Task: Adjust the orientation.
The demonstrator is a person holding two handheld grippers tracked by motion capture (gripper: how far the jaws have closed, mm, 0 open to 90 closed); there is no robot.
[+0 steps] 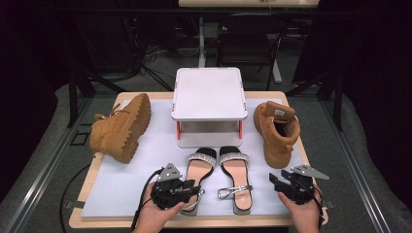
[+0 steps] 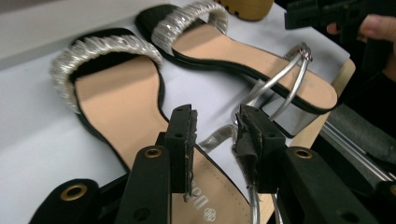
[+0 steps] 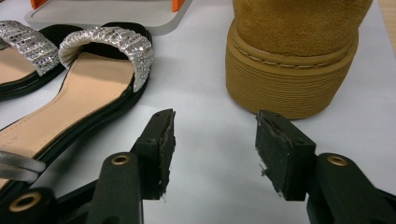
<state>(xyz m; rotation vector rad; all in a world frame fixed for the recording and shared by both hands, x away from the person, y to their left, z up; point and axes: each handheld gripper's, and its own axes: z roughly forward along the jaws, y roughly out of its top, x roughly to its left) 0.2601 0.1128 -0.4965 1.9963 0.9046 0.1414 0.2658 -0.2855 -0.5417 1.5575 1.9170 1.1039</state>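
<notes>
Two hands enter at the bottom edge of the high view, each holding a claw. Low and left of centre, the left claw (image 1: 190, 190) sits over the heel end of the left sandal (image 1: 198, 170); in the left gripper view its jaws stand apart by a narrow gap above that sandal's tan insole (image 2: 116, 100), with a silver ankle strap (image 2: 219, 135) showing in the gap, untouched by the pads. At lower right, the right claw (image 1: 275, 182) hovers with jaws moderately wide and nothing between them, just over the white mat (image 3: 205, 107). Its own view shows the right sandal (image 3: 79, 88) at left and an upright tan boot (image 3: 292, 60) at upper right. Both sandals lie side by side at bottom centre on the bench (image 1: 160, 95), before a white step stool (image 1: 208, 92). Another tan boot (image 1: 121, 128) lies on its side at left.
</notes>
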